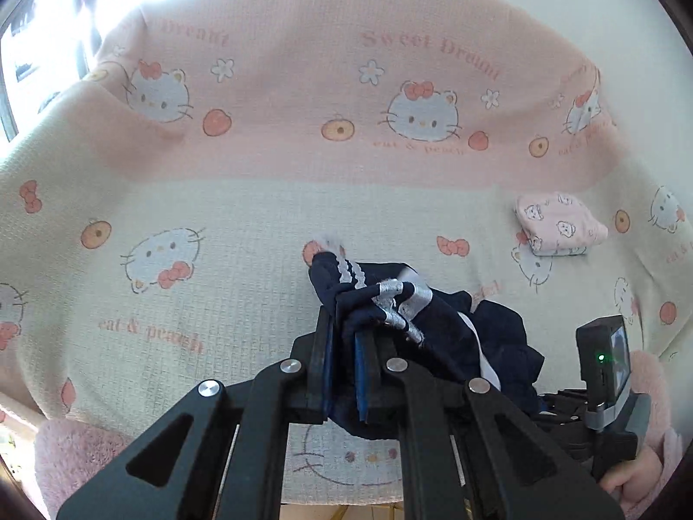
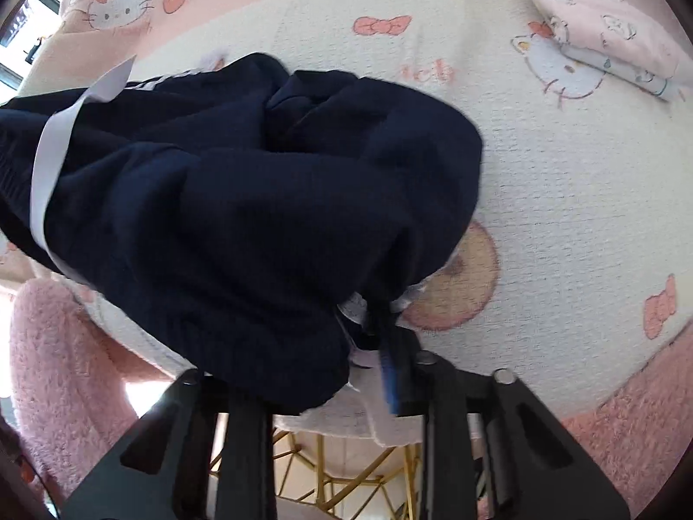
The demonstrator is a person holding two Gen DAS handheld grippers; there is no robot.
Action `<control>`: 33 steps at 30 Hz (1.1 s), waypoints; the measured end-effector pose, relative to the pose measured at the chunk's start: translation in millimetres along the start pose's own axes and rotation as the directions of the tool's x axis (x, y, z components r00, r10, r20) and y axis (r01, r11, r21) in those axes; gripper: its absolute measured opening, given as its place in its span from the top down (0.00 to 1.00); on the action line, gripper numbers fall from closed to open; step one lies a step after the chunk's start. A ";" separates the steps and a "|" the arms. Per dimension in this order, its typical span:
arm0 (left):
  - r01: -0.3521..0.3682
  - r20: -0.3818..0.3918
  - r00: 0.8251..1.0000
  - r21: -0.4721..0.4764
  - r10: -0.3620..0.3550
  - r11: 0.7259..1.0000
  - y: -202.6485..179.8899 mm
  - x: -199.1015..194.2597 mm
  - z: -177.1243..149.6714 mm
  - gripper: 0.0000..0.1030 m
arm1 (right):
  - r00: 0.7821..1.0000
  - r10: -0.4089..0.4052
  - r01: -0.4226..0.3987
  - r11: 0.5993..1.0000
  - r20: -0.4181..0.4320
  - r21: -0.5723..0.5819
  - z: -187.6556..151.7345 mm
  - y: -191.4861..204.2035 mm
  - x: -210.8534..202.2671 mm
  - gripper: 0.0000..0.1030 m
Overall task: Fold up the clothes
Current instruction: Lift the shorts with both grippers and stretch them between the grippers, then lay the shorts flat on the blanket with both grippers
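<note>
Worktop (image 1: pixel 216 216), draped in a waffle-weave cartoon-cat blanket (image 1: pixel 268 86), pink along the far edge and cream toward the near edge, carries the work. A navy garment (image 2: pixel 242 216) with white side stripes (image 2: pixel 47 160) hangs bunched between the two tools near the middle of the near edge, most of it lifted, its folds sagging toward the blanket; whether any part touches the blanket cannot be told. A folded pink garment (image 1: pixel 558 223) lies flat toward the far right corner, well apart from the navy one. Left tool (image 1: pixel 344 338): jaws drawn narrow, pinching a striped hem or cuff of the navy garment, cloth spilling over the right finger. Right tool (image 2: pixel 381 329): jaws likewise close together on a white-trimmed edge of the same garment, the bulk draping to its left and hiding one finger. Handling, as judged: the cloth is soft, light and limp, holds no shape of its own, and will slump wherever unsupported; the knit looks matte and not slippery, so a narrow pinch should hold. The best holds are seamed edges, namely hem, waistband or cuff, taken at two corners of one edge so the panel hangs flat. The present grips gather several layers, which may let a layer slide free when the cloth is spread.
</note>
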State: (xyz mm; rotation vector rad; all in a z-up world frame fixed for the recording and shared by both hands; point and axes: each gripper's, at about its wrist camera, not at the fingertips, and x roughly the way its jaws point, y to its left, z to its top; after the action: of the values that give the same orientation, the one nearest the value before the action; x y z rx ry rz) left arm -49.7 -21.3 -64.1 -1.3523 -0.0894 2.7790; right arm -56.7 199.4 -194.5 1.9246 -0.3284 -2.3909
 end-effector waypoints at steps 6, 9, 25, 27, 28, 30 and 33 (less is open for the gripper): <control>-0.008 -0.064 0.998 -0.088 0.003 0.996 28.5 10.2 -15.1 0.91 | 0.972 -0.060 0.054 0.998 0.228 0.036 11.2 -22.2 -79.3 0.92; 0.024 -0.084 0.996 -0.119 -0.034 0.993 26.7 18.6 -21.6 0.91 | 0.951 0.005 -0.022 0.998 0.309 0.052 22.0 -31.8 -120.0 0.92; 0.132 0.107 0.986 -0.041 -0.127 0.990 18.9 -27.1 89.3 0.95 | 0.903 0.003 0.031 0.997 0.429 -0.072 97.4 3.9 -201.5 0.92; 0.146 0.209 0.968 -0.010 -0.141 0.989 21.9 -65.3 122.1 0.95 | 0.863 0.055 -0.002 0.994 0.501 -0.106 114.1 8.1 -235.9 0.92; 0.144 0.255 0.956 0.011 -0.142 0.989 20.9 -83.6 134.2 0.95 | 0.839 0.075 -0.013 0.993 0.538 -0.117 119.4 10.7 -254.4 0.92; 0.112 0.334 0.935 0.049 -0.122 0.993 17.2 -115.0 146.2 0.95 | 0.800 0.090 -0.017 0.992 0.593 -0.127 121.4 16.3 -279.8 0.91; 0.119 0.347 0.928 0.066 -0.135 0.991 16.1 -128.8 140.2 0.95 | 0.781 0.091 -0.009 0.991 0.618 -0.134 116.2 23.1 -291.3 0.90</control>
State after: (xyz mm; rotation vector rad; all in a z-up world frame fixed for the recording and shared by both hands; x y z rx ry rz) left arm -80.9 -50.6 122.0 -0.7937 -0.1234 2.8567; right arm -107.1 243.0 112.8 0.9966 -0.2374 -2.8642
